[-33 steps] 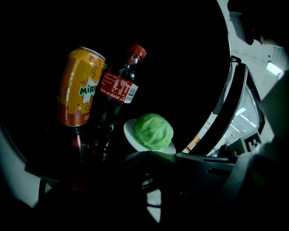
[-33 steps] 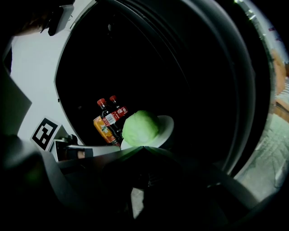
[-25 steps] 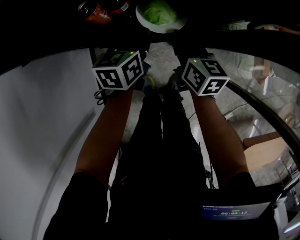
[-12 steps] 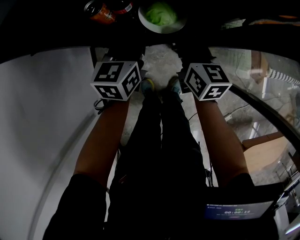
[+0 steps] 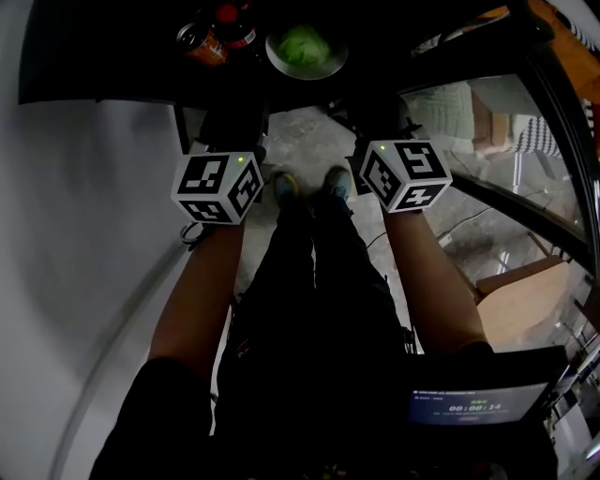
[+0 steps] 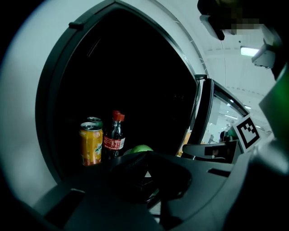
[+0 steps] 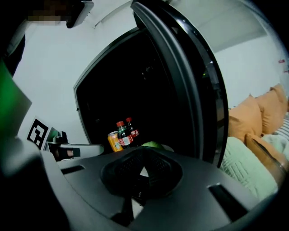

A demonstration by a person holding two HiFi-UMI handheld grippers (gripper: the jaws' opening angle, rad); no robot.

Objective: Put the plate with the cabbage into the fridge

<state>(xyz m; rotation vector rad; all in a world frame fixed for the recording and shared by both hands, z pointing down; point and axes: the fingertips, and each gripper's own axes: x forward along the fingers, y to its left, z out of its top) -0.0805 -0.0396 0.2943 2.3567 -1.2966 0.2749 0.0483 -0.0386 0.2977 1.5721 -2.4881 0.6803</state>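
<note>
Grey floor [image 5: 302,141] underfoot, dark open fridge [image 6: 135,67] ahead, its door [image 7: 189,90] swung out on the right. Inside, left to right: two cans [image 6: 90,143], two red-capped bottles [image 7: 121,134], one plate [image 5: 305,66] with one cabbage [image 5: 300,42] (already on the shelf). Left gripper [image 6: 145,173] and right gripper [image 7: 143,171] hover short of it, jaws pressed together, gripping nothing.

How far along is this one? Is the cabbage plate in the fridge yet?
Done: the plate with the cabbage sits inside the fridge, beside a can and bottle. In hand: nothing; the left gripper and right gripper are shut and empty. Left: the door stands open, so probably closing it.
</note>
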